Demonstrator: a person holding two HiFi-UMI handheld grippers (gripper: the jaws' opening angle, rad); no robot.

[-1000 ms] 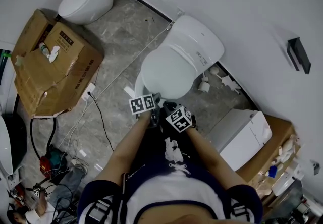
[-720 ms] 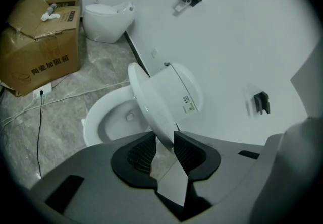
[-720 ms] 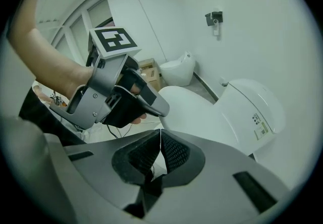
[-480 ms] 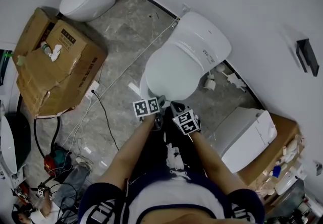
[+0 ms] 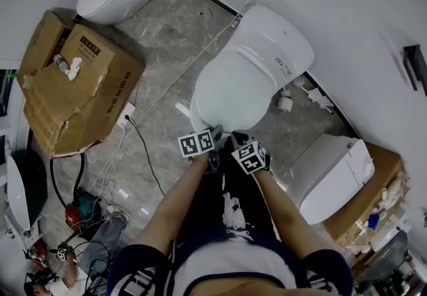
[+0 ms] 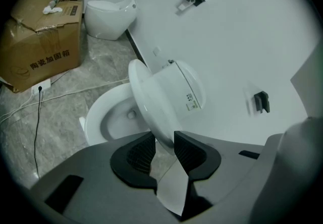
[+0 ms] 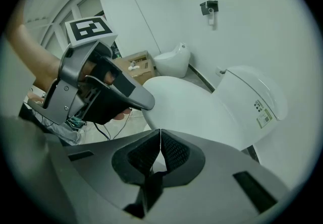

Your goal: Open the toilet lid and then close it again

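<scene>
head view: left gripper (image 5: 213,135) and right gripper (image 5: 236,137) sit side by side, both pointing down and away from the person. the lid (image 5: 237,85) lies just ahead of both tips, its front rim nearest them. a box (image 5: 73,81) stands well off to the left gripper's left.

left gripper view: jaws partway apart, pads clamped on the front rim of the lid, which fills the gap between them. the lid is tilted up off the bowl (image 6: 108,119) and rises ahead of the tips toward the wall. the open bowl shows below the lid, to the left of the jaws. a second toilet (image 6: 108,16) stands far ahead and left. a cable (image 6: 38,122) runs over the floor on the left.

right gripper view: jaws fully together, pads touching, nothing between them. the lid spreads just ahead of the tips; contact with it cannot be told. the left gripper is close on the left, its tip at the lid rim. the tank (image 7: 255,99) is ahead and right.
</scene>
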